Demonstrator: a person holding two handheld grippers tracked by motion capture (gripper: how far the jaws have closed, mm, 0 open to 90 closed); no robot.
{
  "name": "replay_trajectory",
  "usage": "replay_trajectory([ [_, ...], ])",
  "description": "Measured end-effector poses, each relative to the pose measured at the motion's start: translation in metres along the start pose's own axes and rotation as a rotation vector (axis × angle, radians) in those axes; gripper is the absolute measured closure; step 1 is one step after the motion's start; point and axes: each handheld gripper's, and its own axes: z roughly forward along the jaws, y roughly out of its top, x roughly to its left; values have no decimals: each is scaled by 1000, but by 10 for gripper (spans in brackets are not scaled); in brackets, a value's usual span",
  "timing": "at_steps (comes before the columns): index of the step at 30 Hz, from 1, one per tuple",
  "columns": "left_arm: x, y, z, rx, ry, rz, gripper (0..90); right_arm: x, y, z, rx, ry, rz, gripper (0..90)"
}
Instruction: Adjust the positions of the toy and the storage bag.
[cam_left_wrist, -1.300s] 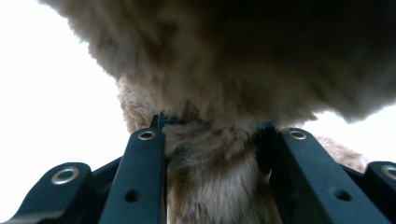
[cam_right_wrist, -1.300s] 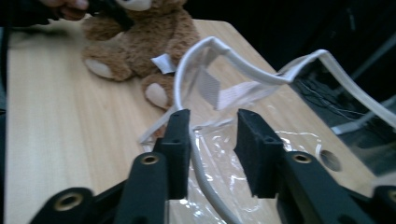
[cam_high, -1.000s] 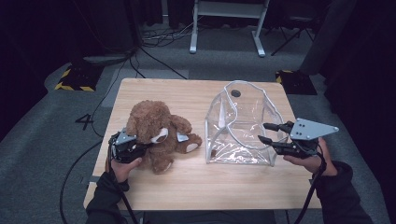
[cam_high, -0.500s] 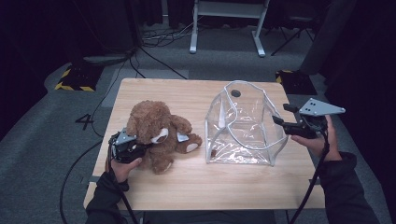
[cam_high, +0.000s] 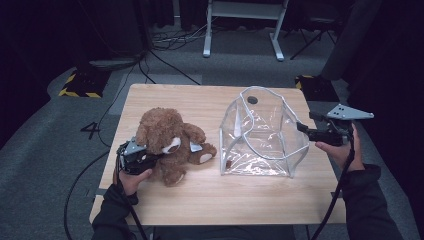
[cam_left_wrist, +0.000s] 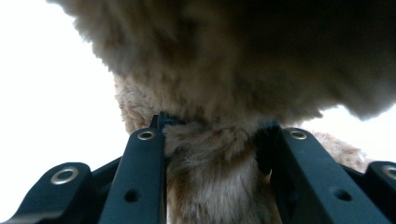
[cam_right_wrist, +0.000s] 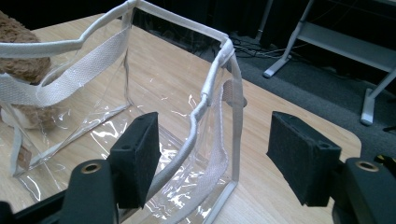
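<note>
Item: brown teddy bear (cam_high: 170, 142), seated on bench (cam_high: 210, 200) left of clear bag (cam_high: 262, 135). Left hand-held gripper (cam_left_wrist: 212, 140) clamped its limb. Right hand-held gripper (cam_right_wrist: 215, 161) had just been opening, pads astride the bag's rim, unpressed. Advice: pinch rim squarely, hold mouth wide.

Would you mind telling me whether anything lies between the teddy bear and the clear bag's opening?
Nothing visible does. The teddy bear, clamped in the left hand-held gripper, sits beside the clear bag on bare table; only the bag's near wall separates them, and its top stands open.
</note>
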Motion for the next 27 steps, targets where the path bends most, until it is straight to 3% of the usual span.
replay_trajectory([
  [12,0,0,0,0,0,2,662,-18,-7,-20,-56,-76,63,342],
  [23,-1,1,1,5,5,8,662,-24,-46,5,57,-100,82,334],
  [27,-2,1,1,6,7,10,663,-22,-64,18,98,-79,103,331],
])
